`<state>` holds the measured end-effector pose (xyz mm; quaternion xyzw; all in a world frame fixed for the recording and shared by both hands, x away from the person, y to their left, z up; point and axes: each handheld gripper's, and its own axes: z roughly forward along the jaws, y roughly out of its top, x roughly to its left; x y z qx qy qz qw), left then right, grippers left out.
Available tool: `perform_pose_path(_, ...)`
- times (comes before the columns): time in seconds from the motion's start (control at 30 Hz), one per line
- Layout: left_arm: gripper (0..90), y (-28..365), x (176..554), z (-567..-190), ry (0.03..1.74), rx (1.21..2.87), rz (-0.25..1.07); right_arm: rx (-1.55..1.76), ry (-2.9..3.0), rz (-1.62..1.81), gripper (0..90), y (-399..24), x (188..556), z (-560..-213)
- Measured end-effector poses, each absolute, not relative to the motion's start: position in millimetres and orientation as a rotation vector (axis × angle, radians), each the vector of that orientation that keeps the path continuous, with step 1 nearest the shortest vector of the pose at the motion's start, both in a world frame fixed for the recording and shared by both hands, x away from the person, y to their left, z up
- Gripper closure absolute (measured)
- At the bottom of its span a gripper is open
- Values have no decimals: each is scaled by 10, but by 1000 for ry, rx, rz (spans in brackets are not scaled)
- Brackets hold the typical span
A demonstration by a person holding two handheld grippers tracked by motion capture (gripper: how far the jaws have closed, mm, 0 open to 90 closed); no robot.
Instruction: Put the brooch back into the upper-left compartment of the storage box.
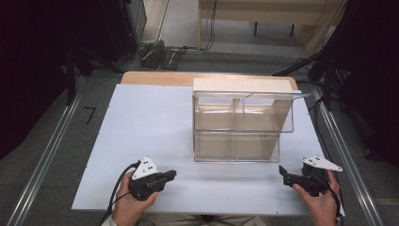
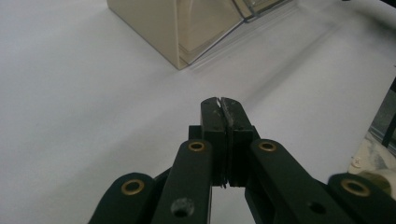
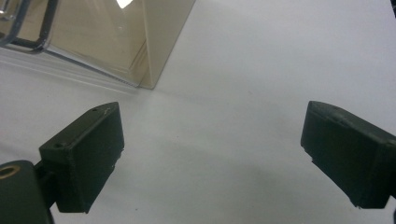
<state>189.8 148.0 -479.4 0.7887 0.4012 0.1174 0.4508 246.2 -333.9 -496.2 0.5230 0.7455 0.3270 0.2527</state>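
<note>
A clear plastic two-tier box (image 1: 240,125) with a beige back stands in the middle of the white tabletop (image 1: 150,122). My left gripper (image 1: 171,175) rests near the front edge, left of the box, held in a hand. Its jaws are pressed together with nothing between them, as the left gripper view shows (image 2: 221,100), and a corner of the box (image 2: 180,35) lies ahead. My right gripper (image 1: 282,170) sits front right of the box, jaws wide apart and empty (image 3: 210,158). A box corner (image 3: 144,51) is just beyond its left jaw.
The white board lies on a wooden table (image 1: 155,77). Metal rails (image 1: 44,160) run along the floor on both sides. A black pedal unit (image 1: 160,54) and cables lie on the floor behind the table. Bare white surface spreads left of the box.
</note>
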Motion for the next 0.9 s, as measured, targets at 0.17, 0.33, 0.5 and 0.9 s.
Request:
perform_pose_path(0.17, 900, 1448, 1887, -4743, 974, 1946, 287, 1423, 2027, 889, 45, -3337, 2462, -4961)
perform_pose_path(0.33, 900, 1437, 1872, -4696, 961, 1940, 291, 1425, 2027, 888, 45, -3336, 2464, -4963)
perform_pose_path(0.5, 900, 1437, 1871, -4624, 956, 1924, 292, 1425, 2028, 890, 46, -3333, 2467, -4965)
perform_pose_path(0.9, 900, 1480, 1879, -4453, 944, 1890, 296, 1428, 2029, 888, 46, -3335, 2475, -4969)
